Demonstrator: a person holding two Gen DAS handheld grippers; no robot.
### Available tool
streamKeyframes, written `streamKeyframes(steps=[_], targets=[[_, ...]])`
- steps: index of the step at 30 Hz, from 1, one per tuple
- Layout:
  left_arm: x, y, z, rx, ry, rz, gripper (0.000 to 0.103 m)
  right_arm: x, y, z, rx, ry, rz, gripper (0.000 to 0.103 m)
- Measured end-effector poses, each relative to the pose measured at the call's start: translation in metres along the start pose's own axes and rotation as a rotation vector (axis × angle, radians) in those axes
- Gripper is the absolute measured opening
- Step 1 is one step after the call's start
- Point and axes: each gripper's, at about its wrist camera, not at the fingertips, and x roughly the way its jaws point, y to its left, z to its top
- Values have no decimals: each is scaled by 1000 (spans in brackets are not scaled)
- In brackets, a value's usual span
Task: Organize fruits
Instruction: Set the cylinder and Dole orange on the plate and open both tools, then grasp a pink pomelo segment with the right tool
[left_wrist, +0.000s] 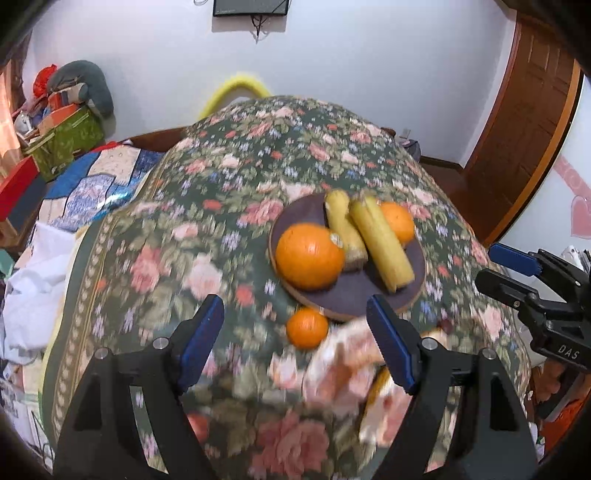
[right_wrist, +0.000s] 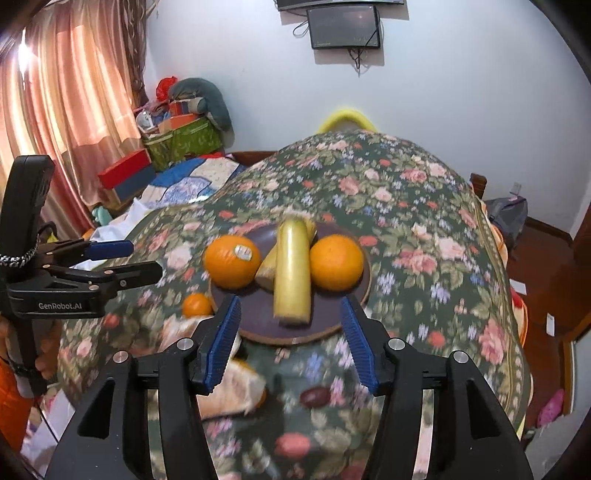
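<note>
A dark round plate (left_wrist: 354, 295) (right_wrist: 258, 321) on the floral cloth holds two large oranges (left_wrist: 308, 256) (right_wrist: 336, 262) and two yellow banana pieces (left_wrist: 382, 245) (right_wrist: 291, 269). A small orange (left_wrist: 307, 328) (right_wrist: 197, 305) lies on the cloth just off the plate's near left rim. A crumpled plastic bag (left_wrist: 347, 373) (right_wrist: 232, 391) with something orange in it lies nearer, and a dark plum-like fruit (right_wrist: 314, 397) is beside it. My left gripper (left_wrist: 295, 343) is open and empty above the small orange. My right gripper (right_wrist: 290, 343) is open and empty over the plate's near rim.
The floral cloth (left_wrist: 221, 221) covers a rounded table. A bed with a quilt (left_wrist: 92, 188) and boxes (right_wrist: 127, 177) lies to the left. A wooden door (left_wrist: 524, 129) stands right. The right gripper shows in the left wrist view (left_wrist: 532, 280), and the left gripper in the right wrist view (right_wrist: 122, 262).
</note>
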Motion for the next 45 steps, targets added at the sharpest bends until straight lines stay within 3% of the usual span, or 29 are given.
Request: streamKeyframes(steps=[3, 7, 15, 22, 31, 35, 39, 43, 45], targets=[[-3, 0, -18, 6, 25, 20, 80, -6, 7, -12, -13, 20, 5, 54], [-4, 1, -41, 6, 60, 23, 80, -12, 15, -26, -28, 22, 3, 64], [7, -1, -77, -5, 128, 13, 80, 14, 19, -47, -11, 100, 19, 64], [24, -13, -86, 35, 167, 19, 80, 36, 23, -53, 18, 138, 75, 64], [22, -25, -93, 68, 161, 17, 79, 34, 31, -44, 41, 116, 136, 44], [21, -36, -94, 70, 165, -52, 79, 27, 39, -35, 32, 95, 204, 43], [22, -43, -95, 82, 156, -37, 79, 33, 45, -36, 0, 101, 144, 44], [23, -40, -97, 81, 149, -44, 79, 34, 39, -35, 48, 104, 188, 44], [24, -40, -97, 86, 147, -36, 79, 35, 40, -33, 44, 102, 179, 34]])
